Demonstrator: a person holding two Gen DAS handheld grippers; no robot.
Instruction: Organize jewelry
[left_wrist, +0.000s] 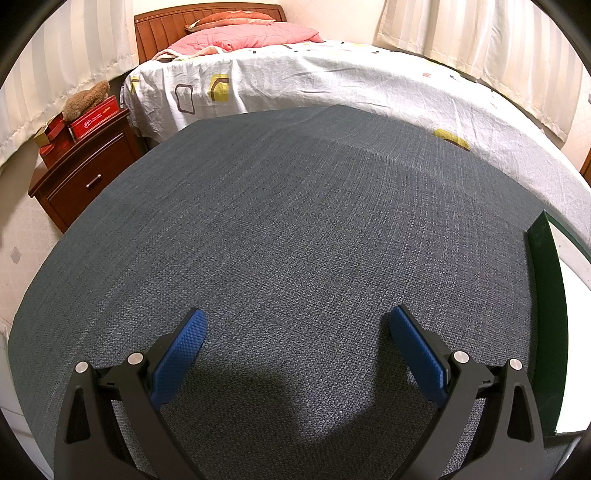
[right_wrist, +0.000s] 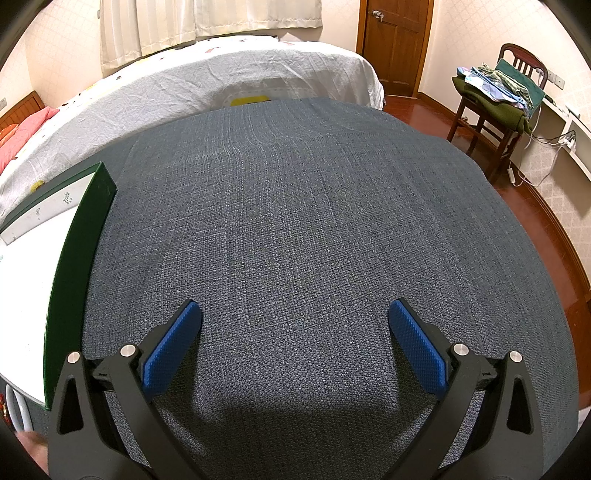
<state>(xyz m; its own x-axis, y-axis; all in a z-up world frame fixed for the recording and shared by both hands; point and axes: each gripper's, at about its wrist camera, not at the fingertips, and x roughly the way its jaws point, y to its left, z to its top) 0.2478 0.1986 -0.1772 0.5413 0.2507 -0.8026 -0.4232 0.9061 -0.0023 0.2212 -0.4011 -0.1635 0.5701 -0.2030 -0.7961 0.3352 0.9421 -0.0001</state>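
Observation:
A dark green box with a white inside stands on the grey-blue woven tablecloth (left_wrist: 295, 229); its wall (left_wrist: 546, 317) shows at the right edge of the left wrist view and its wall (right_wrist: 79, 266) at the left of the right wrist view. Small jewelry pieces (right_wrist: 66, 199) lie on the white lining; they are too small to tell apart. My left gripper (left_wrist: 297, 321) hovers open above the cloth, left of the box, holding nothing. My right gripper (right_wrist: 293, 314) hovers open over the cloth, right of the box, with nothing between its blue pads.
A bed (left_wrist: 332, 81) with a white patterned sheet runs behind the table. A wooden nightstand (left_wrist: 85, 166) with red boxes stands at the left. A wooden chair (right_wrist: 495, 110) piled with fabric and a brown door (right_wrist: 395, 44) are at the right, over a red-brown floor.

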